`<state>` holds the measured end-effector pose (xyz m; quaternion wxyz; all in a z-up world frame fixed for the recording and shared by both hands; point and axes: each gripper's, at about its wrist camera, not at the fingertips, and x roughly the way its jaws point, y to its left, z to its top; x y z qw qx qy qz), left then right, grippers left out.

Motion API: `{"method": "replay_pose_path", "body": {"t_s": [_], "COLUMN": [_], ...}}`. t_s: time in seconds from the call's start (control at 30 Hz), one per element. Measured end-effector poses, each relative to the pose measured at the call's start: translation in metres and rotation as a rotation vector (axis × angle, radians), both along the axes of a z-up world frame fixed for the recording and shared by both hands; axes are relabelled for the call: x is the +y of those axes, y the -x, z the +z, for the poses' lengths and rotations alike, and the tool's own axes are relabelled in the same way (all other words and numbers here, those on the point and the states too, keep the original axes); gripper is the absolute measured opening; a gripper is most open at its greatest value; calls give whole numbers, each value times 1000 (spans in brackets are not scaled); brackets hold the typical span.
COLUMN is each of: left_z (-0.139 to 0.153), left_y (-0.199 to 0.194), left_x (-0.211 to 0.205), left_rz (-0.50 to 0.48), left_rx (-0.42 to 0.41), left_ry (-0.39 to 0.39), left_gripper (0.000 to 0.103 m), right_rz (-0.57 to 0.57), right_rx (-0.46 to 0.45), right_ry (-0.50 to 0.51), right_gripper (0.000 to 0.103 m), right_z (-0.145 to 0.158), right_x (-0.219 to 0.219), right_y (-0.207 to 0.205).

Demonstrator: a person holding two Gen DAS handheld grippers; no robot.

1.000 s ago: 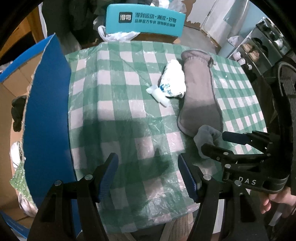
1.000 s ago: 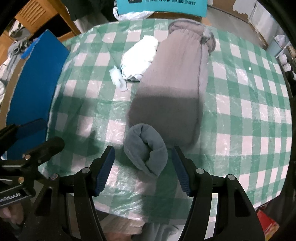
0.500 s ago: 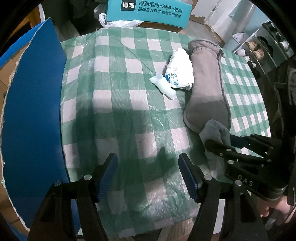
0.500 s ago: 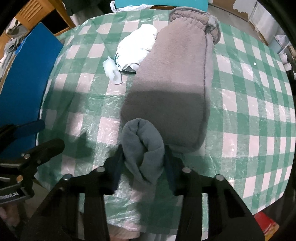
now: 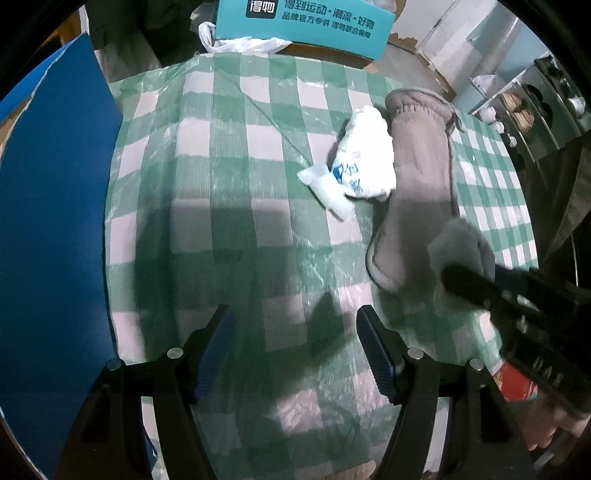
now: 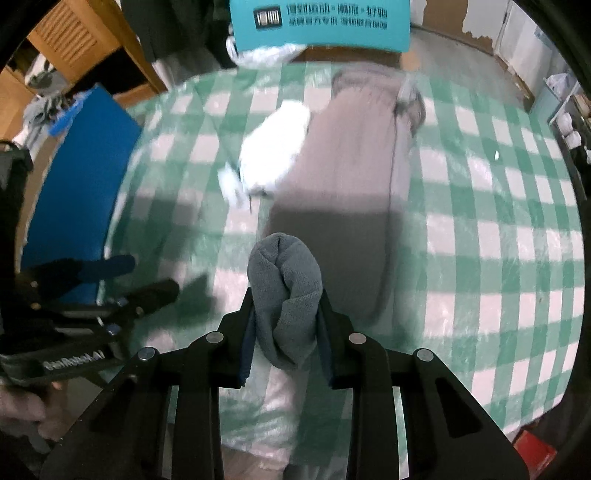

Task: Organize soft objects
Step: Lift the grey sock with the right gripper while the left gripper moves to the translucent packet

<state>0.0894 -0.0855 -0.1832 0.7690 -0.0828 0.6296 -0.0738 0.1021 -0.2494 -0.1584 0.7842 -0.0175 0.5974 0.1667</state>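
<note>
Right gripper (image 6: 286, 325) pinches a rolled grey-blue cloth (image 6: 284, 295), most likely a small towel or thick sock, with the jaws closing on its sides and the dark blue pads sunk into the pile. The grip sits low on the roll, so the rounded end stands free above the fingers; that looks like a hold meant for carrying the bundle without letting it unroll. From the left wrist view the same roll appears at the right, blurred, raised a little over the near end of the long grey fleece piece (image 5: 417, 192), which lies flat and stretched from near to far on the green checked tablecloth (image 5: 229, 177).

Left gripper (image 5: 295, 347) hangs nearer and to the left, its jaws spread with only bare tablecloth between them. It seems kept ready, perhaps for the next item, rather than helping with the roll.

Just left of the fleece piece, touching its edge, rests a crumpled white plastic packet (image 5: 354, 170) with blue print. A blue board (image 5: 51, 229) leans along the left edge of the table, possibly the wall of a container, though I cannot tell. At the far side stands a teal printed box (image 5: 303, 22).
</note>
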Motion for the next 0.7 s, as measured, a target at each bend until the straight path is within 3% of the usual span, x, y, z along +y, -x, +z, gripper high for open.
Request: {"method": "replay_pose_path", "body": {"t_s": [0.17, 0.7], "left_z": [-1, -8], "left_y": [-7, -34], "left_x": [-3, -12], "left_rz": [-6, 32], "left_rx": [-7, 16], "left_ry": [-18, -5], "left_gripper": [70, 75], "right_rz": [-9, -40], "right_rx": [-30, -3], "right_ry": [-18, 23], "right_gripper": [27, 27], "right_z": [-3, -22], "right_x": [3, -18], "right_y": [-24, -39]}}
